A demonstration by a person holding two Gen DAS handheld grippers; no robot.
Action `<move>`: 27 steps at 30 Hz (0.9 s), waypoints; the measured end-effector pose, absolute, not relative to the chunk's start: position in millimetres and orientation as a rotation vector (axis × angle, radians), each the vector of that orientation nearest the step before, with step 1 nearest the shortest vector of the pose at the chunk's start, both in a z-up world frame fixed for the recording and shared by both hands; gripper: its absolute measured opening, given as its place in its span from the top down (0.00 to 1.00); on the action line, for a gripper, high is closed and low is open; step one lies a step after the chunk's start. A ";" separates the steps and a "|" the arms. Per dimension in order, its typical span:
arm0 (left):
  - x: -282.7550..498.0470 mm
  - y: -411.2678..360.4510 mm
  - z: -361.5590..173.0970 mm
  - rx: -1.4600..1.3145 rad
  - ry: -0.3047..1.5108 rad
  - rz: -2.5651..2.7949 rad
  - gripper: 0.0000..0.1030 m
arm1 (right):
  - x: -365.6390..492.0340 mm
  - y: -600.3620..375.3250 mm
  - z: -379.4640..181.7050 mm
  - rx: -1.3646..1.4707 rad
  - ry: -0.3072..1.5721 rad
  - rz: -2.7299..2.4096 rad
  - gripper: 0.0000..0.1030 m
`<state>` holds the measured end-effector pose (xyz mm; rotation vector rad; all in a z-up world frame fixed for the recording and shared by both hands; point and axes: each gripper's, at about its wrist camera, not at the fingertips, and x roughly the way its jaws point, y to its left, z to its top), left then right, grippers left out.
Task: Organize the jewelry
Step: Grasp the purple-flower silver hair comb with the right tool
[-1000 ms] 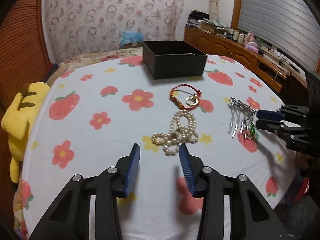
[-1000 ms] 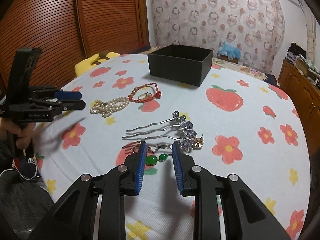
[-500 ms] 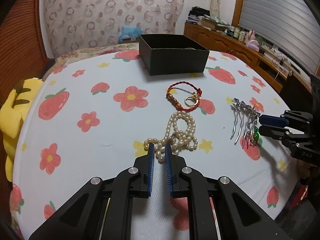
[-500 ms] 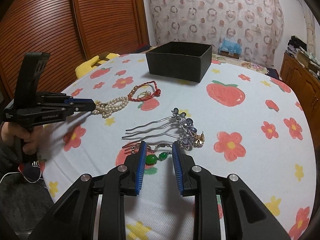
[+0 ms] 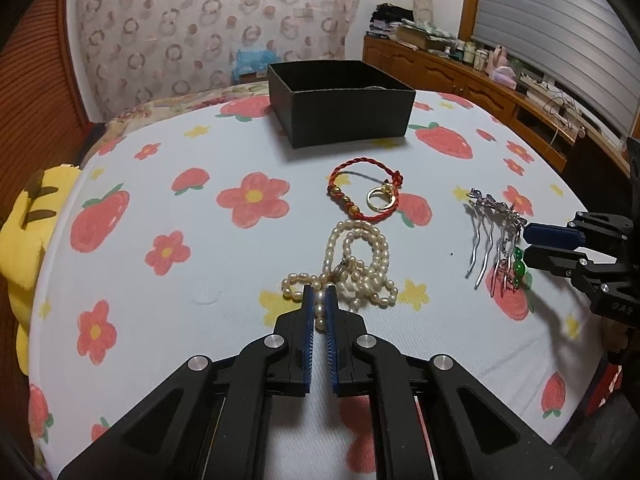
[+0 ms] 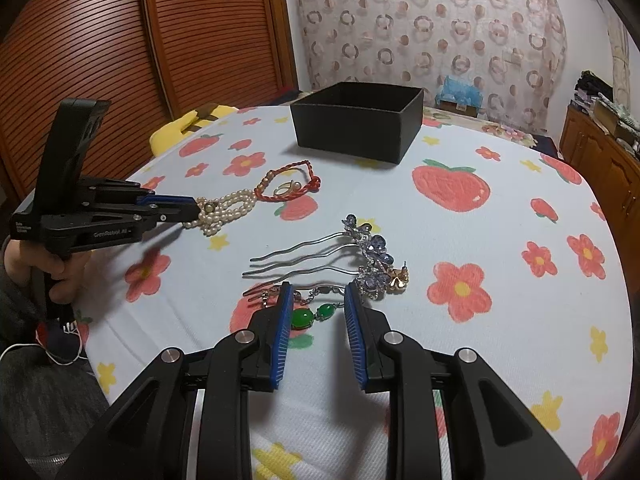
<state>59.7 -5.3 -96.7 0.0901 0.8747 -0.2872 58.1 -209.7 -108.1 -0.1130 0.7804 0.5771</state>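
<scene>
Left wrist view: the left tongs [image 5: 319, 298] are clenched on the near strand of the pearl necklace [image 5: 356, 264], which lies on the strawberry-print counter [image 5: 160, 320] just short of the red cord bracelet [image 5: 364, 192]. Right tongs [image 6: 314, 300] stand partly open over the green-stone pendant [image 6: 312, 316], seemingly not touching it. Beyond sit the hairpins [image 6: 352, 256] and the black box [image 6: 356, 120].
</scene>
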 end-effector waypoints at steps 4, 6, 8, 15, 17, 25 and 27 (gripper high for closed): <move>48.0 4.6 -86.8 0.032 0.825 -0.289 0.95 | 57.6 -209.6 -109.2 -0.114 0.787 0.579 0.72; 39.9 10.4 -78.4 0.001 0.791 -0.287 0.95 | 57.9 -209.8 -109.5 -0.118 0.790 0.579 0.72; 34.6 12.4 -72.3 -0.006 0.770 -0.284 0.95 | 58.9 -209.7 -109.6 -0.116 0.793 0.578 0.72; 22.0 11.4 -54.8 -0.005 0.705 -0.287 0.95 | 58.3 -210.5 -103.2 -0.130 0.775 0.565 0.72; 20.1 11.0 -54.8 -0.008 0.701 -0.290 0.95 | 60.9 -210.1 -100.4 -0.139 0.777 0.562 0.72; 15.2 10.3 -60.7 -0.018 0.706 -0.302 0.95 | 102.0 -209.8 -95.8 -0.192 0.835 0.558 0.72; 14.1 9.4 -60.9 -0.017 0.706 -0.305 0.95 | 112.3 -212.3 -97.8 -0.173 0.857 0.567 0.72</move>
